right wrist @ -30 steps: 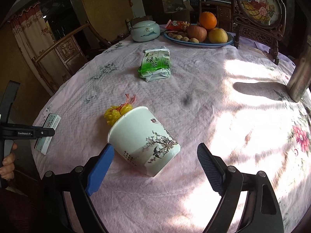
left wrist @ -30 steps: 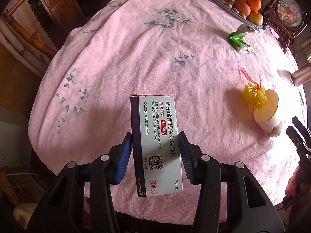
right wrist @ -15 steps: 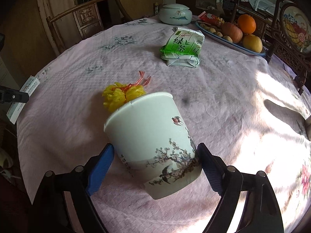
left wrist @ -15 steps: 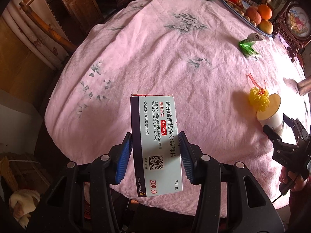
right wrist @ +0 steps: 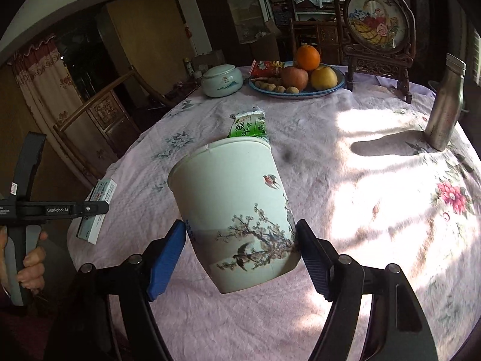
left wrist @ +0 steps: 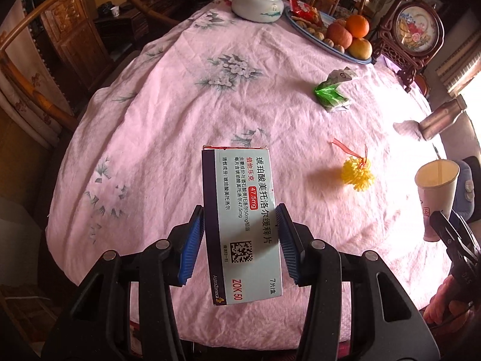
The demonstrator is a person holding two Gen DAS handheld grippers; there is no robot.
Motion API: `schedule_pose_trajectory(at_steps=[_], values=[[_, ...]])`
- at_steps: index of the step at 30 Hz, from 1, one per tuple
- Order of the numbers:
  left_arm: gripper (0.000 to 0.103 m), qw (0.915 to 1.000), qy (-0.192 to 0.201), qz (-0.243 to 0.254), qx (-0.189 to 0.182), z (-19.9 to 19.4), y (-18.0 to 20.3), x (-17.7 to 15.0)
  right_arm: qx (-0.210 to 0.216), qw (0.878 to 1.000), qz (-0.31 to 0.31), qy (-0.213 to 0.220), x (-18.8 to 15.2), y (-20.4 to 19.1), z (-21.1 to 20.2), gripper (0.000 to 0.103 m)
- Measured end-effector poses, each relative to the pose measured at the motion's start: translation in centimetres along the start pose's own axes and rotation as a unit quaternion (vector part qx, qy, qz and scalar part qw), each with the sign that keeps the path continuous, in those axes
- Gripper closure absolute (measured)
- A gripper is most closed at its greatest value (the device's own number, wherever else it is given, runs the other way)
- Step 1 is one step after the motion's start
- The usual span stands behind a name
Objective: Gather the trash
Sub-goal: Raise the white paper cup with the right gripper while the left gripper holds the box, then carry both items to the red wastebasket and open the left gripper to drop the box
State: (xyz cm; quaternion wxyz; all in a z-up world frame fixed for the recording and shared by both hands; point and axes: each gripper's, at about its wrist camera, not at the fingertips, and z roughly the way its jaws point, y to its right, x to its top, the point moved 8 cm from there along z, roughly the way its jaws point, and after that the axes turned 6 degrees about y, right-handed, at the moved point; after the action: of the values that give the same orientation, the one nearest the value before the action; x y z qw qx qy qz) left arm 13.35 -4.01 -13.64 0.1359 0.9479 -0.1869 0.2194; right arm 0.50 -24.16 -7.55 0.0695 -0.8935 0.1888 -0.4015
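My left gripper (left wrist: 239,240) is shut on a white and blue medicine box (left wrist: 243,210), held up above the pink tablecloth (left wrist: 180,105). In the right wrist view that box (right wrist: 99,207) shows at the left, beside a person's hand. My right gripper (right wrist: 240,249) is shut on a white paper cup (right wrist: 231,204) painted with birds and blossoms, its pads pressing the lower wall. The cup hangs clear of the table, nearly upright, and appears at the right edge of the left wrist view as cup (left wrist: 436,192). A green tea packet (right wrist: 248,126) lies behind it. A yellow pompom (left wrist: 357,176) rests on the cloth.
A plate of fruit and nuts (right wrist: 300,90), a lidded ceramic jar (left wrist: 257,3) and a framed ornament on a stand (right wrist: 378,24) sit at the table's far side. A metal bottle (right wrist: 445,105) stands at the right. Wooden chairs (left wrist: 60,45) ring the left edge.
The right gripper's jaws closed on the lying cup and lifted it upright off the cloth, leaving the yellow pompom behind. The left gripper rose with the box.
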Motion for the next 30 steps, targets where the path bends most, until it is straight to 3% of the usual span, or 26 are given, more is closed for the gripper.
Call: schedule_pose_trajectory(at_steps=[4, 7, 11, 15, 18, 23, 30], values=[[0.055, 0.9996, 0.004, 0.008, -0.028, 0.0, 0.5, 0.1, -0.009, 1.0, 0.017, 0.008, -0.1, -0.5, -2.3, 0.029], [0.055, 0.9997, 0.014, 0.003, -0.02, -0.6, -0.1, -0.2, 0.0, 1.0, -0.003, 0.008, 0.1, -1.3, -2.8, 0.029], [0.055, 0.9977, 0.038, -0.055, 0.009, -2.9, -2.9, -1.0, 0.051, 0.998, -0.046, -0.007, 1.1, -3.9, -1.1, 0.029], [0.055, 0.99, 0.049, -0.118, 0.06, -5.5, -7.0, -3.3, 0.122, 0.988, -0.089, -0.019, 2.2, -8.2, 0.9, 0.029], [0.055, 0.9789, 0.053, -0.17, 0.1, -7.5, -10.2, -6.1, 0.175, 0.977, -0.119, -0.035, 2.0, -11.9, 2.1, 0.029], [0.055, 0.9533, 0.057, -0.251, 0.158, -11.1, -14.5, -11.7, 0.249, 0.951, -0.17, -0.068, 0.1, -17.5, 2.9, 0.029], [0.055, 0.9058, 0.062, -0.361, 0.214, -15.7, -19.1, -20.8, 0.321, 0.915, -0.222, -0.098, -2.1, -24.2, 2.4, 0.029]])
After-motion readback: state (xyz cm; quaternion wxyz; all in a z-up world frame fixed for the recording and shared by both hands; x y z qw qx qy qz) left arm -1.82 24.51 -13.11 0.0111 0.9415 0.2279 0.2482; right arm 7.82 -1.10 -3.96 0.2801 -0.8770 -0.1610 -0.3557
